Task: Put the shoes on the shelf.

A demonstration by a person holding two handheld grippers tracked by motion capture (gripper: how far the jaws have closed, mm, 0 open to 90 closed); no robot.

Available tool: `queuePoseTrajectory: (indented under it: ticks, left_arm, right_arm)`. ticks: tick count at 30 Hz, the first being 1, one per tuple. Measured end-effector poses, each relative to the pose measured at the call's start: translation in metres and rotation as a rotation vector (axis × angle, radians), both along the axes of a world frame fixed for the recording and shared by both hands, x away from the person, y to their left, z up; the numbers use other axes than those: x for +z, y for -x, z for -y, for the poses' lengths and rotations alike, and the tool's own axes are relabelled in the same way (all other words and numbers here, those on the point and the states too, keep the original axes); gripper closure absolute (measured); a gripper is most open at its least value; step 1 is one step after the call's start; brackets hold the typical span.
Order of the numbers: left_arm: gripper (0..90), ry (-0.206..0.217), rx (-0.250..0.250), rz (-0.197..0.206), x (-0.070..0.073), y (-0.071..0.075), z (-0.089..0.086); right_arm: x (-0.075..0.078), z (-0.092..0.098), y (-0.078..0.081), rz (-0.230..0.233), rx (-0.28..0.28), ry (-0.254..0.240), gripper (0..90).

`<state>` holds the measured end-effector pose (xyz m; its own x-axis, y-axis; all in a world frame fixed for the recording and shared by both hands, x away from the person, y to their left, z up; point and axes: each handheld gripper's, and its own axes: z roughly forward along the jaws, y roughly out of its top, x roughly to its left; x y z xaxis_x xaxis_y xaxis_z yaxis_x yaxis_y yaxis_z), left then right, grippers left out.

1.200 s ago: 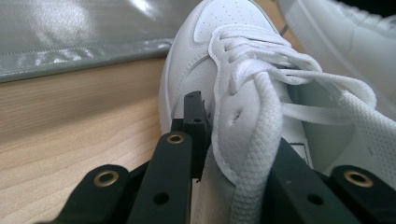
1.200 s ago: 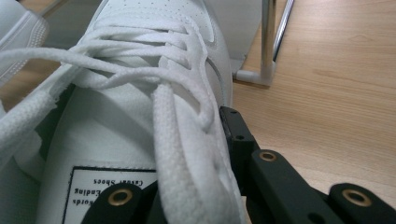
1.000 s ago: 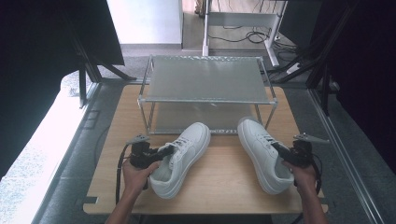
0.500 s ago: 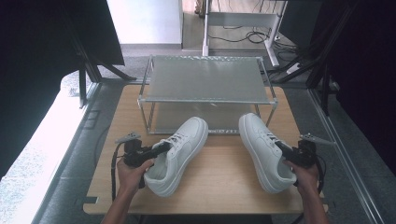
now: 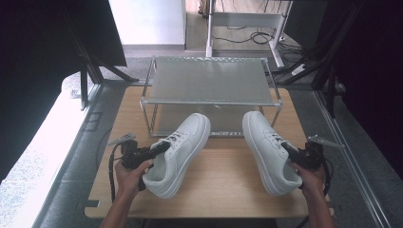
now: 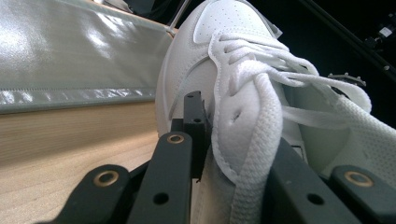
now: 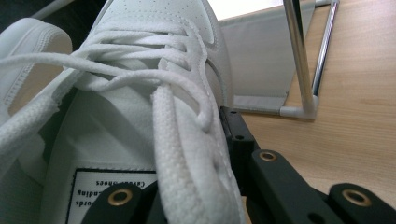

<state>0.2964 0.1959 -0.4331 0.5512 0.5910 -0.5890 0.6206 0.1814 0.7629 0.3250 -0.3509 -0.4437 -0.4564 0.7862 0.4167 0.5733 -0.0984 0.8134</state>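
two grips hold: left gripper (image 5: 159, 148) pinches the left shoe (image 5: 183, 145) collar, right gripper (image 5: 291, 151) the right shoe (image 5: 266, 145). i'd guide both level, toes first, under the rack (image 5: 209, 83).

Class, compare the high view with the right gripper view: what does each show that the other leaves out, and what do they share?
High view alone: the whole two-tier rack, the person's left hand with the left tool clamped on the left shoe, and the floor around the table.

Right gripper view alone: a printed label inside the right shoe, and the side wall pinched between the black jaws.

Shared: the right shoe, its laces, the right tool, the rack's metal legs and the wooden table.
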Motion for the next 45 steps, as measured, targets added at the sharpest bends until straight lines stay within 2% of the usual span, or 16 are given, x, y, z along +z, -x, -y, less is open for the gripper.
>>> queuePoseTrajectory:
  ticks: [7,18,30,45]
  left_arm:
    - [82.0,0.002,0.005,0.005,0.002,0.001,-0.001]
    - [82.0,0.044,-0.002,0.023,0.008,0.003,-0.001]
    - [81.9,0.073,0.006,0.034,0.016,0.002,-0.004]
    - [82.0,0.108,-0.014,0.054,0.025,0.003,-0.004]
  right_arm:
    - [0.004,-0.004,0.001,0.017,0.011,-0.015,86.4]
    - [0.009,-0.008,0.003,0.031,0.013,-0.029,86.4]
    - [0.017,-0.016,0.005,0.053,0.026,-0.022,86.4]
    - [0.034,-0.023,0.009,0.103,0.056,-0.068,86.4]
